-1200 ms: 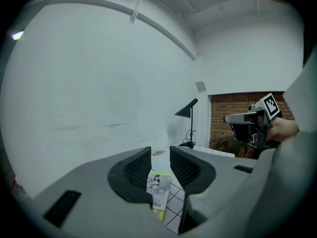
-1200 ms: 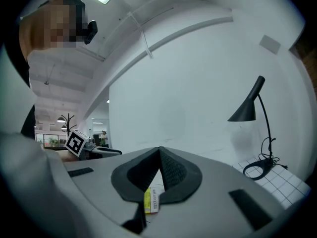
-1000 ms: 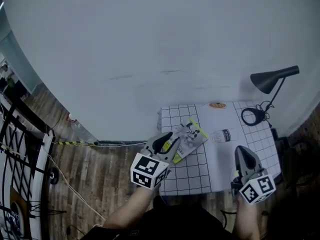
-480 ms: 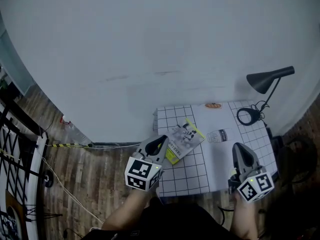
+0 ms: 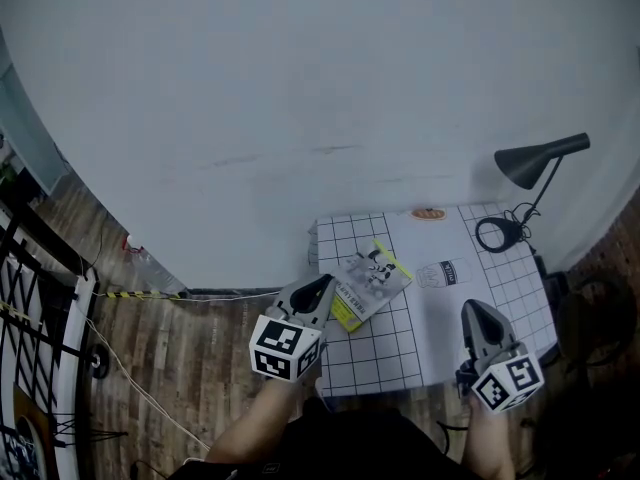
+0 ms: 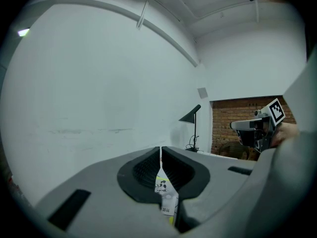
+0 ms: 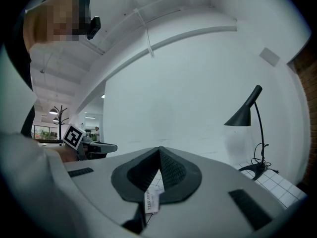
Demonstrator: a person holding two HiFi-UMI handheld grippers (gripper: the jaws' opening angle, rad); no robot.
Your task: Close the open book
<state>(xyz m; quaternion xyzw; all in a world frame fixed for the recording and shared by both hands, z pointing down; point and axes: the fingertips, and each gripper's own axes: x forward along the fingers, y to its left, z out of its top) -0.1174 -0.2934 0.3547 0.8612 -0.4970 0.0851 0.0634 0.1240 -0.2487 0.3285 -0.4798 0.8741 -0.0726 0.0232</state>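
a white wall [image 5: 300, 88] fills most of the head view. below it, at the left, is a wooden floor [image 5: 190, 368], with a yellow and black strip [image 5: 140, 293] along the foot of the wall. at the right stands a table [image 5: 360, 363] with a black grid on its white top. a plain white sheet [image 5: 440, 328] covers the middle of this top. a black lamp [image 5: 545, 158] stands at the far right corner of the table, with its shade turned to the left.

my left claw [image 5: 322, 288] is at the near left part of the table. its jaws are together, with only a thin slit between them and nothing in the slit. my right claw [image 5: 472, 313] is over the near right part of the table, well apart from the left one. its jaws also meet at the tips and they hold nothing. each claw carries a cube [image 5: 283, 348] with square markers at the end near to me.

the book [image 5: 370, 280] lies closed and flat on the grid, in the left part of the table. its grey cover is up and a yellow edge is toward me. it is just beside the tips of my left claw, on their right. if the tips touch it, i cannot tell. in the left gripper view the book shows below the closed jaws. a small orange thing [image 5: 428, 213] lies at the far edge of the table.
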